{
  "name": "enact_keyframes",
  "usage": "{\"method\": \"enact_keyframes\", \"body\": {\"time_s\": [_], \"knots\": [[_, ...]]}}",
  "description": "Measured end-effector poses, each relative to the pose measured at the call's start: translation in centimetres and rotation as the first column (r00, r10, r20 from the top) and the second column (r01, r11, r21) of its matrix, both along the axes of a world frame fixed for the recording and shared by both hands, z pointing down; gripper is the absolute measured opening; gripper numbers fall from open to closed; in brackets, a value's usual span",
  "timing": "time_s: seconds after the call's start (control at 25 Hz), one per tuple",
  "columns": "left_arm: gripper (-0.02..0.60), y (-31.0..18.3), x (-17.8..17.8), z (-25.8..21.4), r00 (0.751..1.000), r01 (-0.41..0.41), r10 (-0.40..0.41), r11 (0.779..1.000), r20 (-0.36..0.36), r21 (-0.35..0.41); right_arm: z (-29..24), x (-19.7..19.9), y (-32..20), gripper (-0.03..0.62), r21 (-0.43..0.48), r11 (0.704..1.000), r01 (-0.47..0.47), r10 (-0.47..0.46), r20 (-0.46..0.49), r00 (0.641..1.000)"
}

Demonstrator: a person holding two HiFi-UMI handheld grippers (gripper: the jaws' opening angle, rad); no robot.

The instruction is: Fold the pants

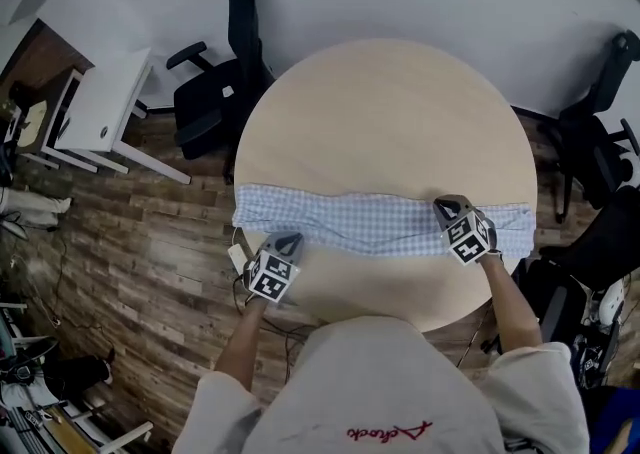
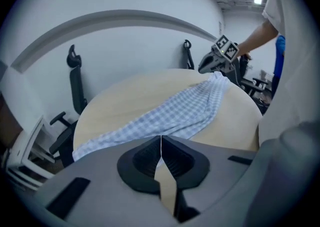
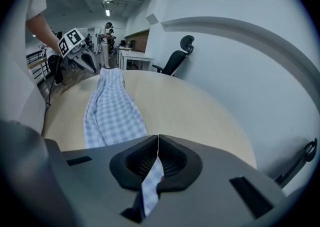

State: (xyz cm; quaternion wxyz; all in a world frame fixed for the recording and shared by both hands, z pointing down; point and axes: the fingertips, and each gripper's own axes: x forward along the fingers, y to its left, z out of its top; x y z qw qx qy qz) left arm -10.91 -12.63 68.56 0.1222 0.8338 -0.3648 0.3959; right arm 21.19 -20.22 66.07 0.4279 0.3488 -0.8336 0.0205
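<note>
The blue-and-white checked pants (image 1: pixel 380 222) lie stretched in a long band across the near part of the round beige table (image 1: pixel 390 112), from its left edge to its right. My left gripper (image 1: pixel 290 239) is shut at the band's near edge toward the left end; in the left gripper view the cloth (image 2: pixel 175 111) runs right up to the closed tips (image 2: pixel 161 138). My right gripper (image 1: pixel 445 207) is shut on the pants near the right end, and checked cloth shows in the slot behind its closed jaws (image 3: pixel 158 138). Each gripper also shows in the other's view, at an end of the band.
Black office chairs stand behind the table at the left (image 1: pixel 215 92) and at the right (image 1: pixel 600 132). A white desk (image 1: pixel 100 107) stands on the wooden floor at far left. People (image 3: pixel 106 36) stand far off in the room.
</note>
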Motion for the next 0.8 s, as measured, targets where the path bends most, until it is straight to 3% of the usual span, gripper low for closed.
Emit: {"method": "enact_keyframes", "body": {"time_s": [0.12, 0.36, 0.68, 0.72, 0.76, 0.8], "knots": [[0.035, -1.5, -4.2, 0.1, 0.994, 0.093, -0.092, 0.996, -0.066, 0.015, 0.0, -5.8, -0.4, 0.032, -0.003, 1.000, 0.021, -0.021, 0.030, 0.999], [0.035, -3.4, -10.5, 1.0, 0.970, 0.198, -0.194, 0.980, -0.145, 0.009, -0.2, -15.8, -1.4, 0.032, -0.006, 1.000, 0.010, -0.009, 0.115, 0.993], [0.038, -6.4, -18.5, 2.4, 0.925, 0.342, -0.333, 0.939, -0.182, 0.018, 1.2, -27.0, 0.0, 0.032, -0.051, 0.998, 0.048, -0.037, 0.185, 0.982], [0.072, -6.8, -19.3, 2.8, 0.916, 0.360, -0.352, 0.933, -0.191, 0.010, 1.6, -27.7, 0.4, 0.032, -0.062, 0.997, 0.052, -0.040, 0.183, 0.982], [0.177, -7.1, -19.9, 3.3, 0.908, 0.373, -0.367, 0.928, -0.202, -0.004, 1.8, -28.2, 0.8, 0.032, -0.071, 0.996, 0.058, -0.044, 0.177, 0.983], [0.235, -7.3, -20.5, 3.9, 0.901, 0.383, -0.379, 0.923, -0.212, -0.022, 1.9, -28.6, 1.0, 0.032, -0.077, 0.995, 0.062, -0.048, 0.171, 0.984]]}}
